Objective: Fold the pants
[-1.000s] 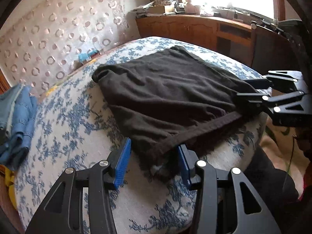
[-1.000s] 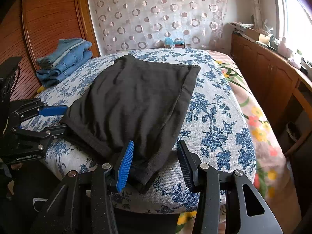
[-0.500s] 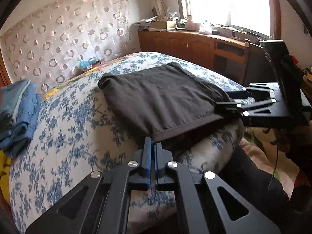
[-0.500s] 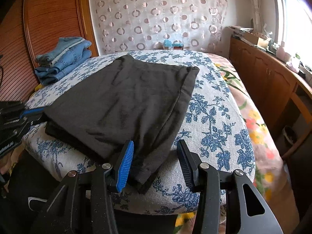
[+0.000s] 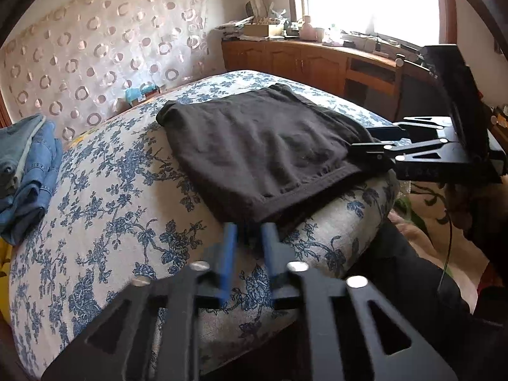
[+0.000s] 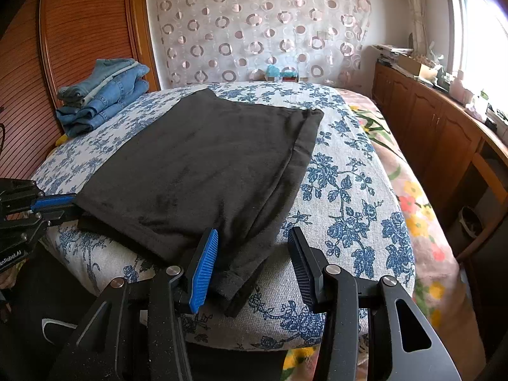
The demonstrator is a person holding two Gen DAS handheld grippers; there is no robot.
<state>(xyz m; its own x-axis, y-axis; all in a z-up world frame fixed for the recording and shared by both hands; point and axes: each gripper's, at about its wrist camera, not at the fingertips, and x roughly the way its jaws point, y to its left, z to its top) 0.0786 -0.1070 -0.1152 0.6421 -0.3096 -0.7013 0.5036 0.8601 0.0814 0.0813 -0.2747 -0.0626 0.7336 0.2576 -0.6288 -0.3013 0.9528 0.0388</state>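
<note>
On the flowered bed cover [image 6: 346, 190] lie the dark pants [image 6: 203, 165], folded flat, with their near edge hanging a little over the near side of the bed.

At the left near corner of the pants, the left gripper [image 5: 249, 247] points at the hem. Its jaws are opening at this moment, with a narrow gap between the blue pads [image 5: 229, 254]. In the left wrist view the corner of the cloth sits just beyond the tips and no cloth is between the pads. In the right wrist view this gripper [image 6: 60, 206] meets the left edge of the pants, but I cannot tell if it touches the cloth.

At the right near corner, the right gripper [image 6: 250, 263] stands open, its jaws well apart. The hanging corner of the pants lies between them, closer to the left blue pad [image 6: 203, 270], and the pads do not press on it.

To the left of the pants the cover is bare up to a stack of folded jeans [image 6: 101, 95] at the far left, near a wooden panel [image 6: 79, 31]. To the right of the pants a wide strip of bare cover runs to the right edge of the bed. Farther right stands a wooden cabinet [image 6: 438, 127] under the window, with small things on its top that are too small to name. A curtain with rings [image 6: 263, 28] hangs behind the bed.
</note>
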